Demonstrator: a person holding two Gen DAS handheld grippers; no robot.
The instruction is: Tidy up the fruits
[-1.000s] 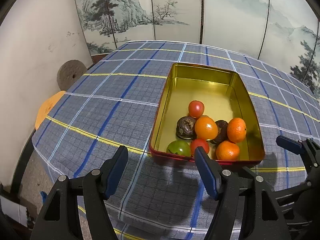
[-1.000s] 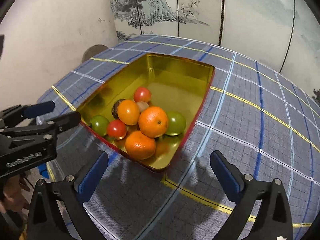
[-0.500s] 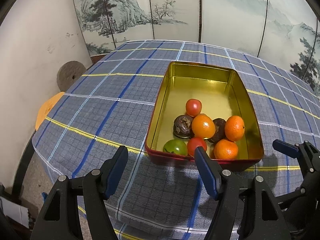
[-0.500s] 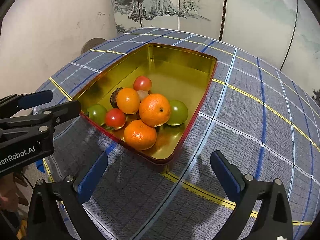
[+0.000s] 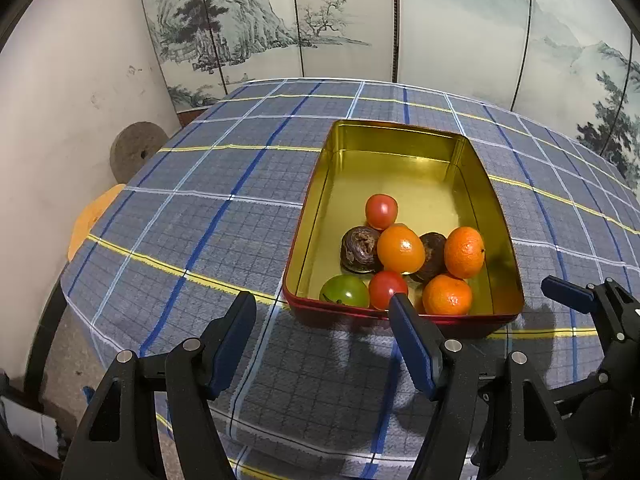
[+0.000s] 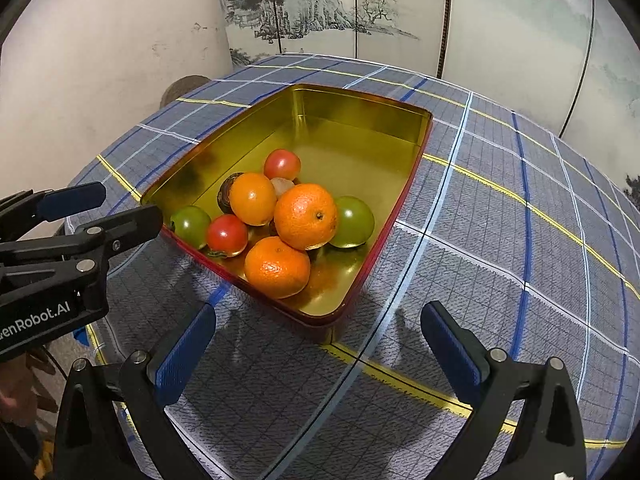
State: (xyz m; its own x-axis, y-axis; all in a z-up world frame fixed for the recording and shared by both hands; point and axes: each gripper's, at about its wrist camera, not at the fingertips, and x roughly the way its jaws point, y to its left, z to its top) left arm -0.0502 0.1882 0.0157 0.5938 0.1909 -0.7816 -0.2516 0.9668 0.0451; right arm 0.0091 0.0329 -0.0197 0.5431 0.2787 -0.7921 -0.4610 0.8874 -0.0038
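Note:
A gold tin [image 5: 310, 216] [image 6: 360, 98] with red outer walls stands on the plaid tablecloth [image 5: 208, 216]. Piled at its near end are three oranges [image 5: 464, 252] [image 6: 305, 216], two red tomatoes [image 5: 381, 211] [image 6: 227, 235], green tomatoes [image 5: 344, 291] [image 6: 352, 222] and dark brown fruits [image 5: 359, 249]. My left gripper [image 5: 322, 320] is open and empty, just short of the tin's near wall; it also shows at the left in the right wrist view [image 6: 100, 208]. My right gripper [image 6: 318, 320] is open and empty before the tin's near corner.
A painted folding screen [image 5: 460, 32] stands behind the table and a white wall [image 5: 68, 92] on the left. A grey stone disc [image 5: 134, 156] leans on that wall, and an orange object [image 5: 94, 216] sits below the cloth's left edge. The cloth's front edge drops off close below the grippers.
The tin sits slightly higher in the right wrist view than a second ago. Both grippers stay open and empty, and the fruits have not moved.

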